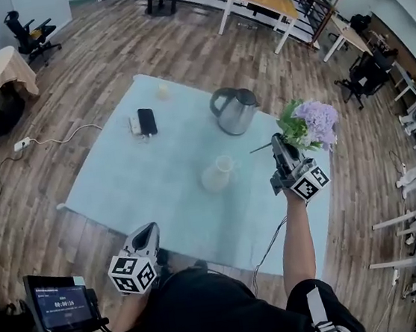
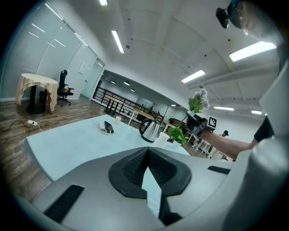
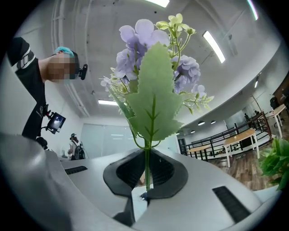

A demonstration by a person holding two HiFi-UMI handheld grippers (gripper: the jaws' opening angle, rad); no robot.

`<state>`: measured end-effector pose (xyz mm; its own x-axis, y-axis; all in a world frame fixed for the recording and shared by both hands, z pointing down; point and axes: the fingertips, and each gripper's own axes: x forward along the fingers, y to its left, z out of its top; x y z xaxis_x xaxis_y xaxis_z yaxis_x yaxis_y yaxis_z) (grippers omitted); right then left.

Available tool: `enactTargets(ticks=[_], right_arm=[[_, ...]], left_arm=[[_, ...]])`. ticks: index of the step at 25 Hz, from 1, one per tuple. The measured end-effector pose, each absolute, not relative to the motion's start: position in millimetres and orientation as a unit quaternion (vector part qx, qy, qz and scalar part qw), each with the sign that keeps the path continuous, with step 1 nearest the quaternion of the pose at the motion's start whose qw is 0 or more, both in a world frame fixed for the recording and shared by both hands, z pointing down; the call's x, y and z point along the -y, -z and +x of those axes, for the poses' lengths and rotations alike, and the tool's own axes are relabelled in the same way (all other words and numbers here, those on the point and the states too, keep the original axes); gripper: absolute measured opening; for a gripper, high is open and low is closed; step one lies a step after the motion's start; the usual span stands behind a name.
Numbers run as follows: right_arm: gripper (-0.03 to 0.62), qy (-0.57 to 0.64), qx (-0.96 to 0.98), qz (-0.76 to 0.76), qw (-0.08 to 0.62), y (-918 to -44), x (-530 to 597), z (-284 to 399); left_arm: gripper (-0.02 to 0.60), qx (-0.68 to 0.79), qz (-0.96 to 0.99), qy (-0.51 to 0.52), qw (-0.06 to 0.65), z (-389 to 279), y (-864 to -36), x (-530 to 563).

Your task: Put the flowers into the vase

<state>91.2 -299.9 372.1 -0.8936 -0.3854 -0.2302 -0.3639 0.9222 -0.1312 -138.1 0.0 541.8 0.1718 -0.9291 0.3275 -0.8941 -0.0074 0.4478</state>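
A big table [image 1: 131,182] under a pale blue-green cloth is standing on the wooden floor [image 1: 37,182], taking up the middle of the head view. The person's right arm [image 1: 297,244] is reaching out over the table's right edge, lifted clear of the cloth. A metal kettle [image 1: 234,111] with a dark handle is sitting on the far half of the table.

The right gripper [image 1: 279,145] is being held up in the air to the right of the kettle, its jaws clamping the thin green stem of the flowers [image 1: 309,123]. The right gripper view is showing that stem running up between the closed pads, with a broad green leaf and lilac blooms spreading above. The left gripper [image 1: 149,229] is waiting low at the near edge of the table, its jaws lying together with nothing between them.

The bunch of flowers is hanging in the grip beside the kettle, well apart from the vase [image 1: 219,174]. That clear glass vase is standing upright near the middle of the cloth, just in front of the kettle and left of the right gripper. A dark phone [image 1: 147,121] is lying flat on the far left part of the table, beside a small white block [image 1: 135,124] with a cable
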Motion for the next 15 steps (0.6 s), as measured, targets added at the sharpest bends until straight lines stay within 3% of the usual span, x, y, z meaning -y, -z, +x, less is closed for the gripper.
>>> enactTargets(ticks=[15], right_arm=[[0.031, 0.037, -0.985, -0.15, 0.077, -411, 267, 21]], left_arm=[[0.006, 0.649, 0.704, 0.036, 0.287, -142, -541, 3]])
